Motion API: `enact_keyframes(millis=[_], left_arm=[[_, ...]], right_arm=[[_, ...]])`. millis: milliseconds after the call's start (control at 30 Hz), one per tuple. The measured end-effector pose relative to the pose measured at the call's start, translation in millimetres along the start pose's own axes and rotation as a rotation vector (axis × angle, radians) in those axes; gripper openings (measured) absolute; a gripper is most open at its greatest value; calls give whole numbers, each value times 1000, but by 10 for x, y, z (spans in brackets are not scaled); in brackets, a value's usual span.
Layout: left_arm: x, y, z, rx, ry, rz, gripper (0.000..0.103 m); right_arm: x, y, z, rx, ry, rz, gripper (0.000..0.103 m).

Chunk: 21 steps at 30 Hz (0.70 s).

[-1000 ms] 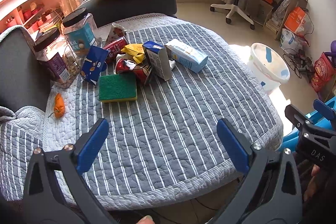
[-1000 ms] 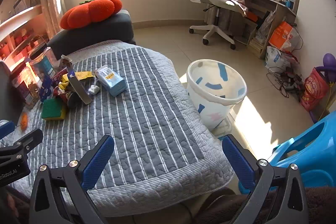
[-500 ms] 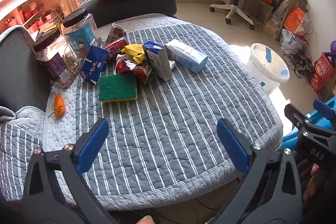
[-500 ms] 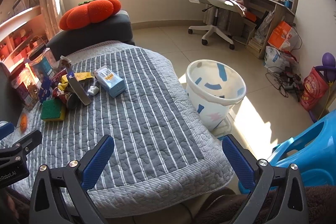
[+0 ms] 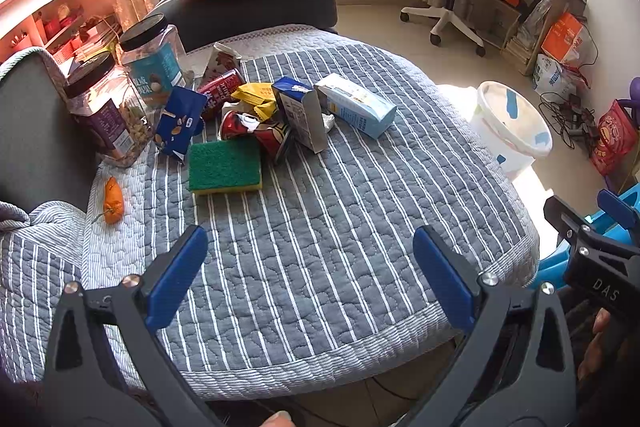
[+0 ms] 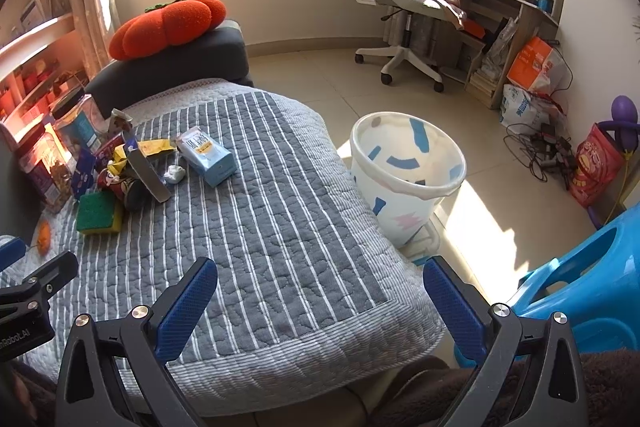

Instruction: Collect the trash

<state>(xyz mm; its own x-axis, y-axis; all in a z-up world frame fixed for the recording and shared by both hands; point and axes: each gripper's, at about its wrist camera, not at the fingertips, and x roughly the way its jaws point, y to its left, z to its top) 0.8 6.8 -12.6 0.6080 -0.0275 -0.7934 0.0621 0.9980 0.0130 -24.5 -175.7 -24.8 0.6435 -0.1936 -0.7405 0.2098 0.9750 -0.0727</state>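
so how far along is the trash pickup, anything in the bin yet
Nothing looks done: the white bin on the floor shows no trash inside. Nothing is in hand: the left gripper and right gripper are open over the quilt. Left: the light blue carton, crushed red can, yellow wrapper and other packaging.

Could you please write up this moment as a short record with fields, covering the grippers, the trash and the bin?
left hand-held gripper: open, empty, above the near part of the striped quilt
right hand-held gripper: open, empty, over the quilt's near edge
trash pile: light blue carton, dark blue carton, crushed red can, yellow wrapper, on the far left of the quilt
not trash, probably: green sponge, two snack jars
bin: white bucket on the floor to the right of the quilt, nothing visible inside
progress: nothing grasped yet
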Motion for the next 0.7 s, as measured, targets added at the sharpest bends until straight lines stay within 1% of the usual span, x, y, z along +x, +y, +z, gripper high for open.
enact_keyframes(millis=[700], left_arm=[[4, 16, -4, -1, 1, 5, 102]], right_arm=[[14, -23, -17, 7, -1, -7, 103]])
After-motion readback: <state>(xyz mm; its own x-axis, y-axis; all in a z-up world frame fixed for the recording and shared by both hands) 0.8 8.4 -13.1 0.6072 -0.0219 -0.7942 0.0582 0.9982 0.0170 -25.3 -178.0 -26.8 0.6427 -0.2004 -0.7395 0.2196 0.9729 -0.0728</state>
